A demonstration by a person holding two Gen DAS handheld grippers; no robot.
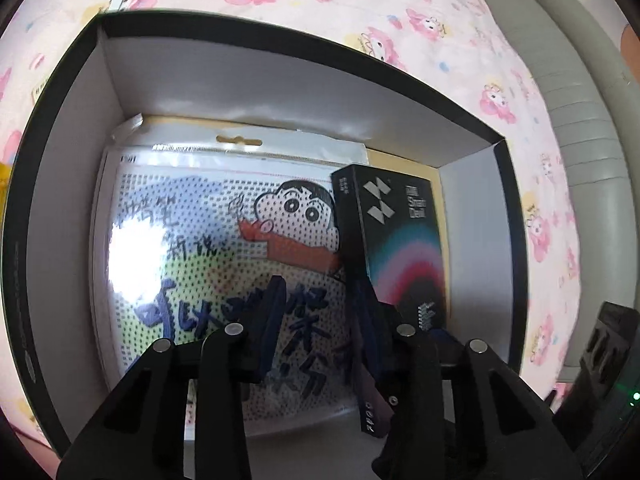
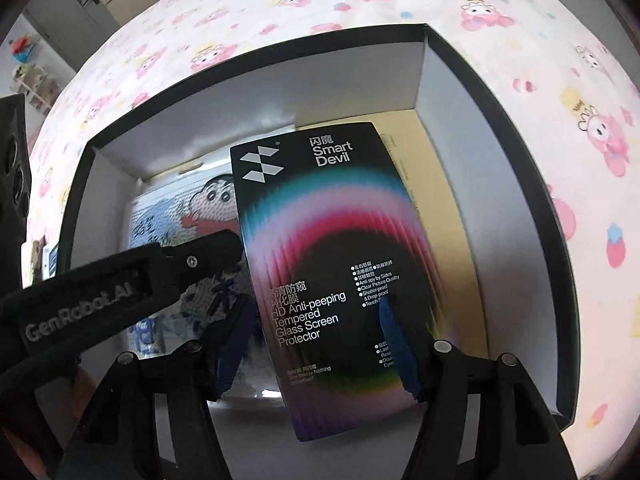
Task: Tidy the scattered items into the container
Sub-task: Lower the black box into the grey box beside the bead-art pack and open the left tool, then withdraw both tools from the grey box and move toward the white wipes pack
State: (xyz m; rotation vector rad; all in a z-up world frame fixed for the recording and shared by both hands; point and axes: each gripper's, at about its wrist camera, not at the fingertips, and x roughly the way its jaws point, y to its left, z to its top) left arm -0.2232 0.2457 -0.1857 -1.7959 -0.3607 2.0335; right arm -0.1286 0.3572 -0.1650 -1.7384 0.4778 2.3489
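A black container with white inner walls [image 1: 240,92] [image 2: 280,92] sits on a pink cartoon-print sheet. Inside lies a clear pouch with a cartoon boy print [image 1: 200,240] [image 2: 208,200]. A black screen protector box [image 1: 400,236] [image 2: 320,220] rests tilted at the container's right side, partly over the pouch. My left gripper [image 1: 319,284] hovers over the pouch with a narrow gap and nothing between its fingers; its right finger is beside the box's left edge. My right gripper [image 2: 316,308] stands open above the box, its right finger [image 2: 394,336] in front of the box face.
A tan flat item [image 2: 432,168] lies under the box along the container's right wall. The pink sheet [image 1: 400,8] surrounds the container on all sides. A grey padded edge [image 1: 568,120] runs at the right. The left gripper's body [image 2: 192,260] reaches in from the left in the right wrist view.
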